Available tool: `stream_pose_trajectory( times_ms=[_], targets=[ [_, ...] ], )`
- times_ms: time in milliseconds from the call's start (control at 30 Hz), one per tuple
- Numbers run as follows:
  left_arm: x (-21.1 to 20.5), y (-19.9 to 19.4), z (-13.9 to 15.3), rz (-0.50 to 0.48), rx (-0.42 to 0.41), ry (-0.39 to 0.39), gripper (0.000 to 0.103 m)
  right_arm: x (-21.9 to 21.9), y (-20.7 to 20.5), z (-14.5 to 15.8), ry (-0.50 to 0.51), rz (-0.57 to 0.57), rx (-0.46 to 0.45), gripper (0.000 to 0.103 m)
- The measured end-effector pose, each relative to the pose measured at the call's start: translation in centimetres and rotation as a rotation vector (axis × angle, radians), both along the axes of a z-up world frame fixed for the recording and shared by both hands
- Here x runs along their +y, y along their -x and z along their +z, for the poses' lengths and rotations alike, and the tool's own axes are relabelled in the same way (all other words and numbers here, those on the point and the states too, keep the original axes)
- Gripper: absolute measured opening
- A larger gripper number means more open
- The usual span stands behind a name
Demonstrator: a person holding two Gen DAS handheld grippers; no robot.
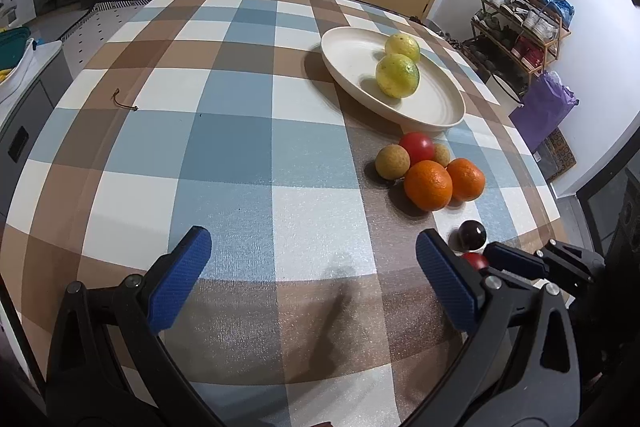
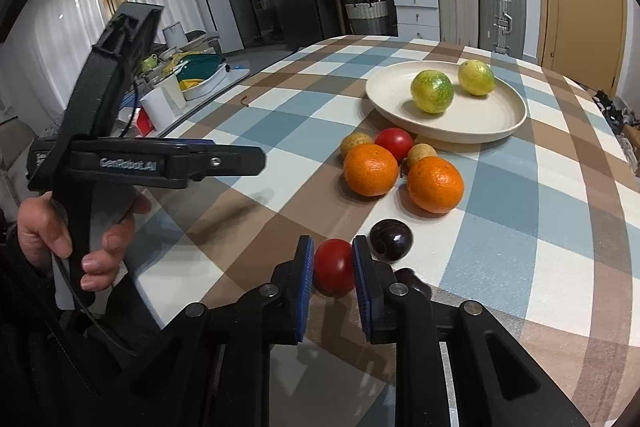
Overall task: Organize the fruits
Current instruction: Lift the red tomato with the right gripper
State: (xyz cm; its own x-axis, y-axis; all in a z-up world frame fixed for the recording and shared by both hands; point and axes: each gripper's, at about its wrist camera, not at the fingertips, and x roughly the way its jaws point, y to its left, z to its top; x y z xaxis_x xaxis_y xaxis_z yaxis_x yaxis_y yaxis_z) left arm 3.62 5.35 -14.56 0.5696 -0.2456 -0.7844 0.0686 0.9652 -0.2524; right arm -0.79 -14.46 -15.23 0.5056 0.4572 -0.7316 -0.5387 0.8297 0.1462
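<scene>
— What's going on at the checked table?

— The right gripper pinches a small red tomato at the near edge, its blue pads pressed to both sides, the fruit seemingly resting on the cloth. A dark plum sits just beside it, touching or nearly so.

— And the other claw?

— The left gripper hangs spread wide above bare cloth, holding nothing. A hand grips its handle.

— How will that tomato handle?

— Light, smooth-skinned, round, and likely soft enough to bruise, I'd say. Across its widest part, as now, looks the safest hold; any squeeze off-centre could squirt it out.

— Where does the rest lie?

— Two oranges, another red tomato and two small tan fruits cluster between the grip and the cream plate, which holds two yellow-green citrus fruits.

— Do the two cameras differ?

— The right one shows the pinch plainly, and the hand. The left one hides most of the held tomato behind its own finger, yet shows the shoe rack and purple bag off to the side, and a small brown cord lying clear on the cloth.
</scene>
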Motion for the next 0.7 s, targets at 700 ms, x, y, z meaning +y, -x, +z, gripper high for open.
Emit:
stream_pose_trajectory(
  times_ms=[700],
  targets=[
    [-1.4,-1.6,-0.6,-0.024,0.034,-0.006,0.102,1.0,0.1,-0.7,0.124,0.048,-0.064,0.028]
  ],
)
